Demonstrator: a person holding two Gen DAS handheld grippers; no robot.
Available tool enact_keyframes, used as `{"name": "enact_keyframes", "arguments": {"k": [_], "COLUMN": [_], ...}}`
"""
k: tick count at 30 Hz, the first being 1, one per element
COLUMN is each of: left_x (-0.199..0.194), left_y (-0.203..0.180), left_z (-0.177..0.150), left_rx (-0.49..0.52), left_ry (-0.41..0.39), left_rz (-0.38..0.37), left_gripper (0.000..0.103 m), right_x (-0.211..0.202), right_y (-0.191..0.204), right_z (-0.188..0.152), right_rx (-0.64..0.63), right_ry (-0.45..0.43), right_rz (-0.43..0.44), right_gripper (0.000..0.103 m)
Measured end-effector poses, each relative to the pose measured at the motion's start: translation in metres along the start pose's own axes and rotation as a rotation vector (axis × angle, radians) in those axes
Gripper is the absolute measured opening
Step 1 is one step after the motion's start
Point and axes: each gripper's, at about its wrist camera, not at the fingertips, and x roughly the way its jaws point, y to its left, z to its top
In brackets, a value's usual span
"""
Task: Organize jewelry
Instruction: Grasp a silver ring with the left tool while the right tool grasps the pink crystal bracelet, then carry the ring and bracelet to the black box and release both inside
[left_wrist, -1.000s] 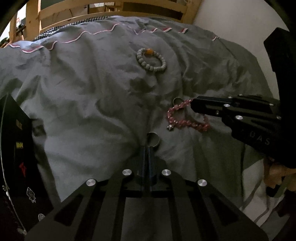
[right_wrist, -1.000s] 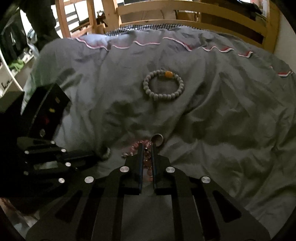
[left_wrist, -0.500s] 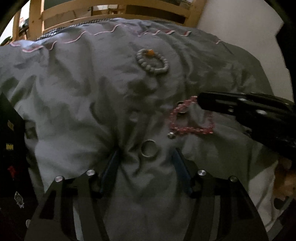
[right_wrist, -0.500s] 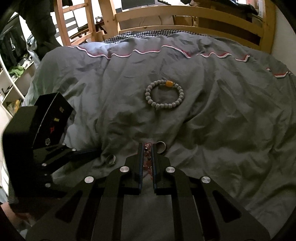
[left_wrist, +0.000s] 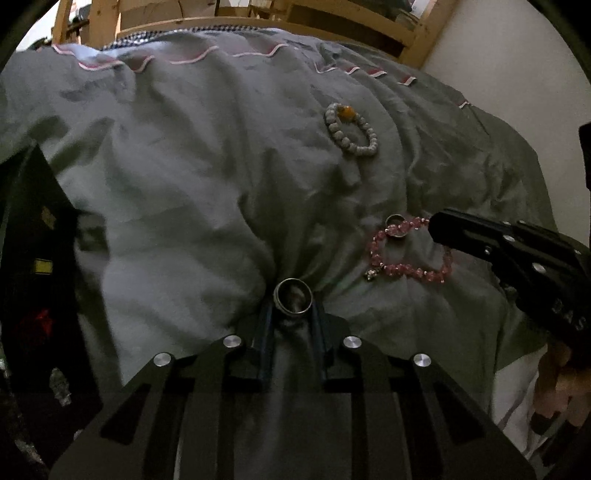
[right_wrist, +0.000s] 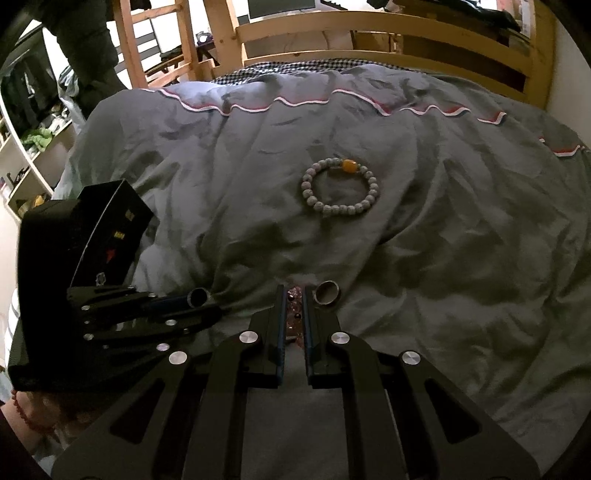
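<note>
Grey rumpled duvet (right_wrist: 424, 258) carries everything. My left gripper (left_wrist: 293, 314) clamps a steel band ring (left_wrist: 293, 296), its opening facing the camera. My right gripper (right_wrist: 294, 295) stands narrow around the pink beaded bracelet (left_wrist: 410, 254); whether it grips, I cannot tell. A second silver ring (right_wrist: 326, 293) lies just beside. The black box (right_wrist: 107, 236) sits left, contents hidden.

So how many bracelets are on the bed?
2. The grey bracelet lies far out on the blanket; the pink bracelet lies near, in the right gripper. More could be hidden.
</note>
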Motion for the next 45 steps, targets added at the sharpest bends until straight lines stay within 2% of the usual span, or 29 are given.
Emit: {"name": "enact_keyframes", "arguments": {"k": [6, 12, 20, 28, 45], "left_x": [-0.021, -0.050, -0.084, -0.110, -0.149], "left_y": [-0.003, 0.005, -0.001, -0.001, 0.028], "left_z": [0.000, -0.003, -0.011, -0.011, -0.018], "left_rx": [0.004, -0.024, -0.002, 0.014, -0.088], "left_ry": [-0.030, -0.070, -0.128, -0.172, -0.232], "left_rz": [0.046, 0.064, 0.078, 0.179, 0.267], "left_gripper": [0.018, 0.018, 0.018, 0.018, 0.018], "right_x": [-0.009, -0.031, -0.055, -0.071, -0.092], "right_y": [0.002, 0.002, 0.007, 0.028, 0.093], "right_z": [0.004, 0.012, 0.019, 0.029, 0.041], "right_rx": [-0.006, 0.000, 0.010, -0.030, -0.136], "right_ry": [-0.046, -0.144, -0.250, -0.293, -0.338], "right_rz": [0.025, 0.072, 0.184, 0.240, 0.327], "right_gripper": [0.009, 0.009, 0.009, 0.009, 0.009]}}
